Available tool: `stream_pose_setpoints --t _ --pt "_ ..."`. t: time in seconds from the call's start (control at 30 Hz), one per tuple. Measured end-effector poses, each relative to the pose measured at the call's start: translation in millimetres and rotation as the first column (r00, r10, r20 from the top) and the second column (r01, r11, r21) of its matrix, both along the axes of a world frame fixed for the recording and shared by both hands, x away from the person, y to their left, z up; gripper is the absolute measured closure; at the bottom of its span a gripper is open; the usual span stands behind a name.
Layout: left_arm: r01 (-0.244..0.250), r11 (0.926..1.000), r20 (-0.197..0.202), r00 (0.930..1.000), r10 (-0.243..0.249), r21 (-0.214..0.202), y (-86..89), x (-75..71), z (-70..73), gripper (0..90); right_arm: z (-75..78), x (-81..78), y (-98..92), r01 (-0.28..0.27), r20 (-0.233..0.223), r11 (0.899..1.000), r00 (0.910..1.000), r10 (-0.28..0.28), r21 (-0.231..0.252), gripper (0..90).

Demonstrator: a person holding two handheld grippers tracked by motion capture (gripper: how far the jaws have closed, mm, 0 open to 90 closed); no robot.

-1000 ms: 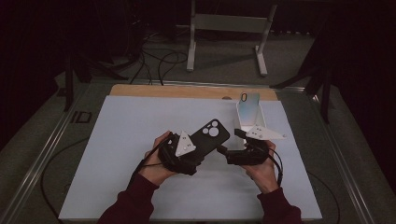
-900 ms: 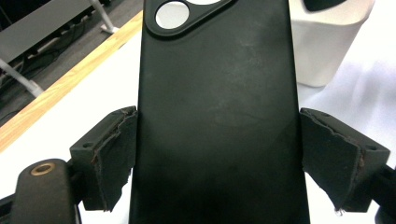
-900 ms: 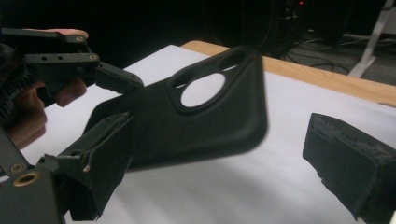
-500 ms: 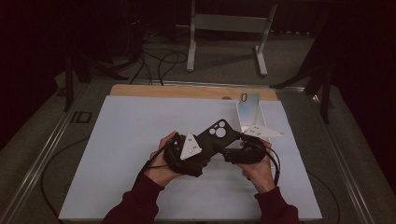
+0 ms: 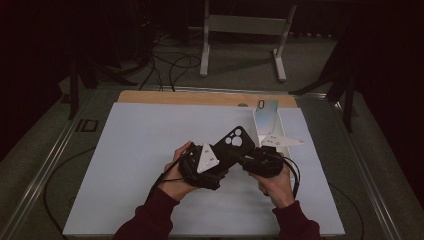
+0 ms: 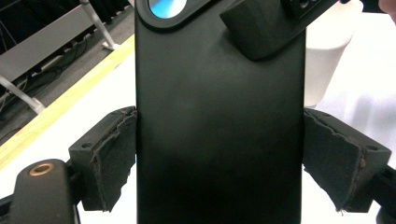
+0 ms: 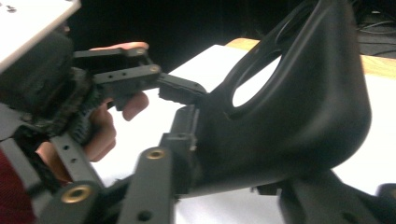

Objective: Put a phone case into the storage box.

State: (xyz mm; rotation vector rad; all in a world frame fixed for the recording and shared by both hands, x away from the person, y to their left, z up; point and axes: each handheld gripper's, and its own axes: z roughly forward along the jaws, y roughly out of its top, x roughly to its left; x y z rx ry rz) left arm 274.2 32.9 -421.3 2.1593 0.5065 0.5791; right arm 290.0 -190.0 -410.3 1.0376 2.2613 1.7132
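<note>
two grippers meet on one black phone case (image 5: 235, 146) above the middle of the white mat (image 5: 130, 165). nearest the camera in the high view, the person's dark red sleeves enter from the bottom edge, and each hand carries one tool. the left gripper (image 5: 212, 165) sits left of centre with its grey three-cornered plate facing up; the right gripper (image 5: 250, 161) sits just beside it, to the right.

in the left gripper view, the case (image 6: 219, 121) stands lengthwise between the two jaws, and both worn pads (image 6: 114, 154) press on its long edges, so this tool is clamped across the width of the case. the camera cutout lies at the far end, at the top of that view.

in the right gripper view, the case (image 7: 299, 107) is seen from its edge, its rounded corner lying between the black jaws. the jaws have just been closing on that part of the case, and they appear to bear on it; the exact pad contact is partly hidden.

farther off on the mat, a white stand (image 5: 270, 132) rests just beyond the right gripper, near the wooden strip (image 5: 200, 97) along the far edge. behind the table, a grey metal frame (image 5: 245, 30) stands on the dark floor.
</note>
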Motion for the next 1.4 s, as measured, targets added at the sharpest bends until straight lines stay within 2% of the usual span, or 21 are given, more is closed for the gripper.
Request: stream_pose_setpoints --t 0.13,0.17,0.2,0.27,0.3,0.37,0.43,0.6,0.63,0.67,0.8,1.0,1.13,1.17,1.2,1.27,1.4 --pt "-0.002 1.0 0.014 0.9999 0.002 0.007 -0.5 -0.6 -1.5 15.4 2.4 -2.6 4.8 -0.019 0.013 1.0 0.9997 0.02 -0.015 77.6" --pt "-0.009 0.9999 0.056 0.9984 0.01 -0.011 0.6 -2.8 -1.8 36.1 2.8 -3.1 6.0 -0.013 0.019 1.0 0.9997 0.013 -0.025 79.6" --pt "-0.039 0.999 0.059 0.9974 0.04 -0.023 1.1 -1.9 -1.2 47.6 3.1 -3.2 7.2 -0.004 0.027 0.999 0.9996 0.005 -0.046 78.8" --pt "-0.039 0.9981 0.05 0.9979 0.041 -0.048 4.6 0.7 -0.1 38.0 2.2 -3.6 8.6 -0.008 0.033 0.998 0.9994 0.01 -0.054 80.7" --pt "-0.033 0.9987 0.046 0.9983 0.035 -0.037 5.0 1.0 -0.6 36.2 2.0 -4.2 8.6 -0.01 0.03 0.999 0.9995 0.012 -0.052 81.0" --pt "-0.038 0.999 0.037 0.9986 0.039 -0.024 5.4 1.6 -3.2 34.7 1.3 -6.3 9.8 -0.011 0.046 0.998 0.9988 0.014 -0.067 81.2" --pt "-0.038 0.9987 0.015 0.9992 0.038 -0.035 7.4 3.3 -5.4 33.2 1.0 -7.4 10.1 -0.004 0.059 0.997 0.9982 0.009 -0.074 81.4" --pt "-0.041 0.9973 -0.013 0.9991 0.04 -0.061 12.0 6.4 -5.5 27.2 3.2 -7.9 8.8 0.003 0.075 0.997 0.9972 0.002 -0.073 81.5" --pt "-0.039 0.9961 -0.031 0.9988 0.037 -0.079 14.7 8.4 -4.2 27.2 4.1 -8.1 8.2 0.005 0.081 0.997 0.9967 0.001 -0.076 81.5" --pt "-0.031 0.9961 -0.042 0.9987 0.028 -0.083 16.8 9.4 -3.0 22.8 6.2 -8.2 6.5 0.005 0.086 0.997 0.9963 0.002 -0.076 81.5" --pt "-0.021 0.9948 -0.07 0.9974 0.014 -0.099 22.1 11.5 -0.8 15.5 8.5 -8.1 2.6 -0.003 0.096 0.997 0.9953 0.01 -0.075 81.5" --pt "-0.023 0.9946 -0.091 0.9957 0.014 -0.102 27.0 14.7 -0.4 12.8 9.9 -9.3 -1.4 -0.005 0.111 0.997 0.9938 0.014 -0.079 81.4" --pt "-0.023 0.9946 -0.091 0.9957 0.014 -0.102 27.0 14.7 -0.4 12.0 10.1 -9.5 -1.7 -0.003 0.112 0.997 0.9936 0.012 -0.079 81.4" --pt "-0.02 0.994 -0.12 0.9928 0.007 -0.108 28.7 17.2 -0.4 12.0 10.1 -9.5 -1.7 -0.003 0.112 0.997 0.9936 0.012 -0.079 81.4" --pt "-0.023 0.9941 -0.122 0.9925 0.01 -0.106 28.8 17.5 -0.3 6.9 12.5 -10.5 -5.7 -0.01 0.123 0.997 0.9922 0.019 -0.074 81.4" --pt "-0.025 0.9936 -0.126 0.992 0.011 -0.111 28.9 17.8 -0.4 5.4 13.1 -11.1 -6.2 -0.014 0.126 0.997 0.9918 0.023 -0.073 81.4" --pt "-0.015 0.9929 -0.16 0.987 -0.004 -0.118 29.8 19.9 -0.7 2.6 15.7 -13.8 -9.8 -0.037 0.135 0.997 0.9899 0.045 -0.066 81.4"
